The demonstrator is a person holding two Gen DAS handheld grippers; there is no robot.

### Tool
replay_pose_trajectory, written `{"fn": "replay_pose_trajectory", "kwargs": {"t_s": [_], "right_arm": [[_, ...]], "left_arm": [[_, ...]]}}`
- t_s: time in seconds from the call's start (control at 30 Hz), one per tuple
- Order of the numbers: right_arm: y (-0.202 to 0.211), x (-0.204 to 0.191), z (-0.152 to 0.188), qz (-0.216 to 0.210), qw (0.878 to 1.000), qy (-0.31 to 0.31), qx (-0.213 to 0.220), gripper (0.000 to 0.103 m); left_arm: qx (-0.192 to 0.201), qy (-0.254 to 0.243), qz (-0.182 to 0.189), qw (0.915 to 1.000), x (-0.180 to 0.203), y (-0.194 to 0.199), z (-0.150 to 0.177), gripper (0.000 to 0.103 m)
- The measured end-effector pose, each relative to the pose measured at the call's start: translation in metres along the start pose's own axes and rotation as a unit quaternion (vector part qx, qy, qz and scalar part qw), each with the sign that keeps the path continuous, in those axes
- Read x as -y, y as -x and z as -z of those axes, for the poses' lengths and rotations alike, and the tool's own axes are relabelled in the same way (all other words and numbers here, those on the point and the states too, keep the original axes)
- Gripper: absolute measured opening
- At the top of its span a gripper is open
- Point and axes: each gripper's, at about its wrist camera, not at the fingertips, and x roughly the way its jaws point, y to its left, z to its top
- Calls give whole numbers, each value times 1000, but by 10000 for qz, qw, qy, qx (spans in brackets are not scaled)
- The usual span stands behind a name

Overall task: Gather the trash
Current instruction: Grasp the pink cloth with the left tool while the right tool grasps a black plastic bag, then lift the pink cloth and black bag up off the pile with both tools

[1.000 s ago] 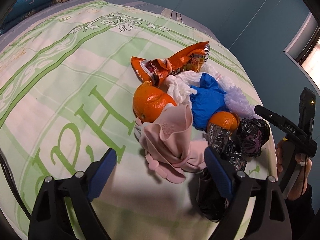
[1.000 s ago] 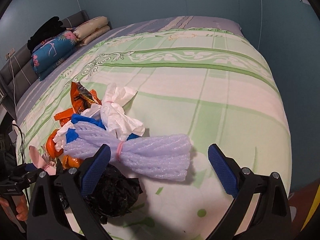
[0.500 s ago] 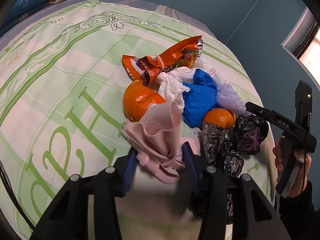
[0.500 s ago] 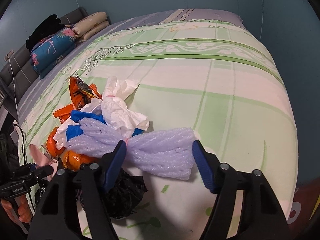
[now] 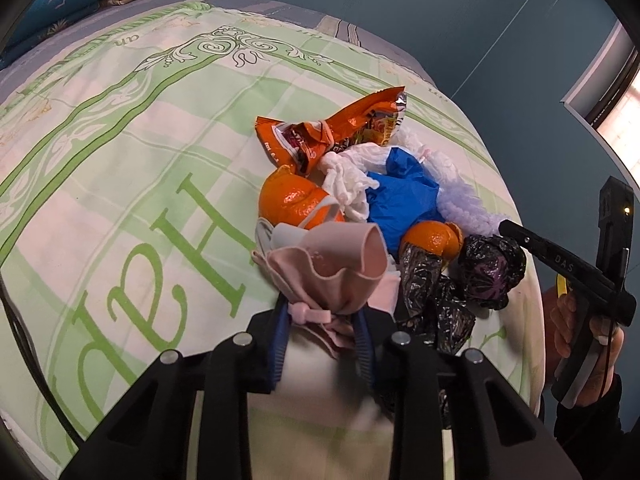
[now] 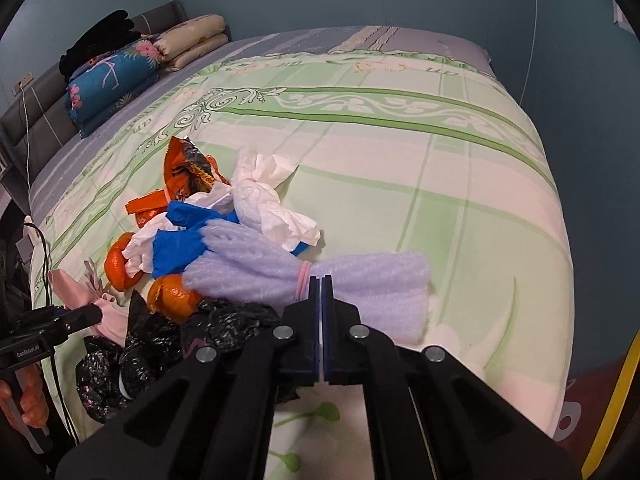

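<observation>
Up close, the left wrist view is showing the left gripper (image 5: 322,330) closing on the pink cloth (image 5: 332,276) at the near edge of the trash pile (image 5: 384,208). Meanwhile the right wrist view is showing the right gripper (image 6: 321,292) pinched shut at the purple foam net (image 6: 352,280), far pillows (image 6: 120,68) lying beyond.

The left gripper (image 5: 322,330), its jaws just closing, pinches a pink cloth bundle (image 5: 332,272) on the green patterned bedspread (image 5: 120,184). Beyond lie orange peel (image 5: 294,202), an orange snack wrapper (image 5: 332,134), blue plastic (image 5: 402,200) and crumpled black bags (image 5: 490,272). The right gripper (image 5: 516,234) reaches in beside them.
</observation>
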Motion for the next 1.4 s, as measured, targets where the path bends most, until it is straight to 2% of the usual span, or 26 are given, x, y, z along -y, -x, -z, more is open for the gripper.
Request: {"fn": "replay_pose_trajectory", "kwargs": {"t_s": [0.37,0.53,0.6,0.67,0.73,0.77,1.1,1.17,1.23,1.37,1.4], "right_arm": [[36,3,4,-19,9996,71,257,0],[33,1,0,-498,9986,139,79,1],[28,-4,-5,-499,9986,185,12,1],[20,-12,-9,-526,9982,273,-98,9],[12,-19,-12,-539,9978,353,-137,53],[10,-21,-13,-552,9977,376,-141,56],[-44,-34,-23,-45,9933,887,-733,53],[-48,-37,-24,26,9925,934,-784,36],[-46,-38,-25,-34,9926,889,-830,10],[-37,-46,-15,-37,9898,1080,-928,6],[-36,-46,-13,-54,9898,1073,-938,1]], "left_arm": [[186,49,-19,9998,-2,25,4,27],[285,48,28,9996,-1,33,6,27],[298,57,66,9995,-1,35,5,27],[302,63,96,9995,-1,36,5,27],[313,73,112,9994,-1,36,5,27],[313,102,135,9994,-2,36,5,27],[261,281,163,9991,-12,32,5,27],[258,303,166,9991,-13,32,6,27],[254,301,161,9991,-14,33,6,28],[262,271,143,9992,-13,36,7,27],[264,265,142,9992,-13,37,7,27]]}}
